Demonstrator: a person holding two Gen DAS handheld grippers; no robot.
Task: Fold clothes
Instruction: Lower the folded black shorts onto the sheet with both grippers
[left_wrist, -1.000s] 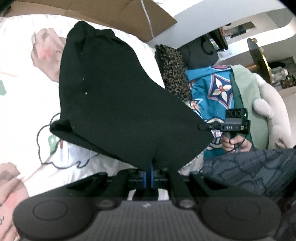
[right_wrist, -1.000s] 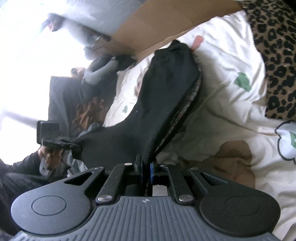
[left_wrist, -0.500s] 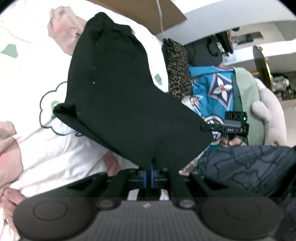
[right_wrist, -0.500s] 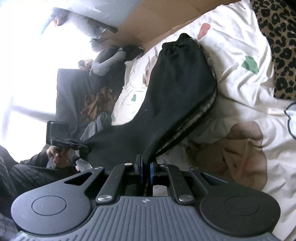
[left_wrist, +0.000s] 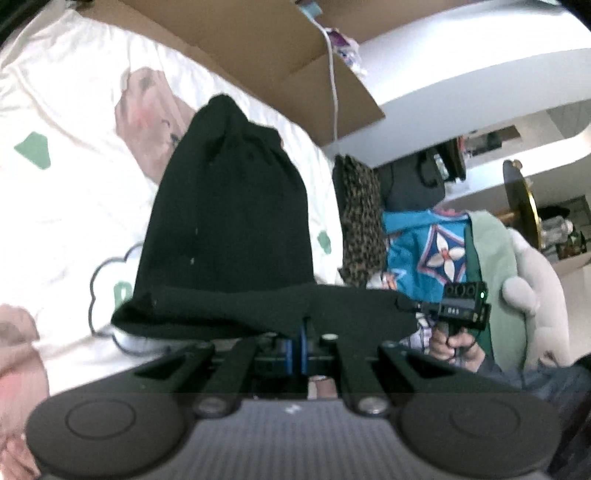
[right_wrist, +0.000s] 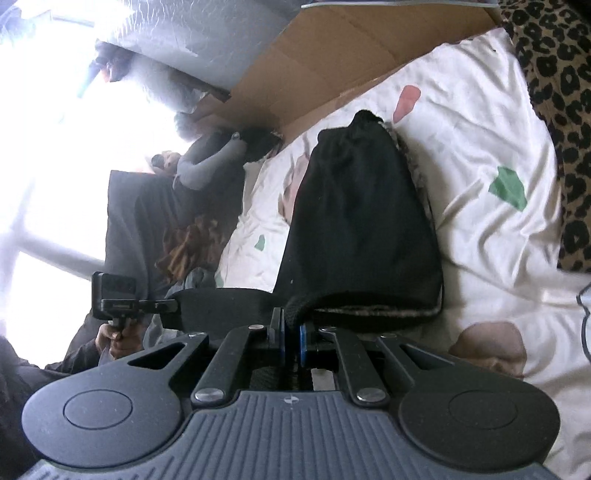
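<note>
The black garment (left_wrist: 229, 221) lies on a bed under a white printed sheet (left_wrist: 66, 177), its near edge lifted off the sheet by both grippers. It is plain, matte black cloth, narrowing to a bunched, gathered end at 12 o'clock in both wrist views and widening toward the cameras. In the right wrist view a speckled grey-brown inner face (right_wrist: 417, 173) shows along its 3 o'clock edge and under the near fold. The near edge is doubled over into a thick horizontal band across the fingers. The left gripper (left_wrist: 298, 332) is clamped on this band, its blue pads together with black cloth pinched between them. The right gripper (right_wrist: 291, 332) is likewise closed on a thick hem of the same garment, the fabric rising out between its pads. In the left wrist view the other gripper sits at 3 o'clock, held by a hand (left_wrist: 456, 341), at the far end of the stretched band. A leopard-print cloth (right_wrist: 554, 92) lies at 2 o'clock in the right wrist view, beside the sheet. Brown cardboard (left_wrist: 258, 48) borders the bed at 12 o'clock.
</note>
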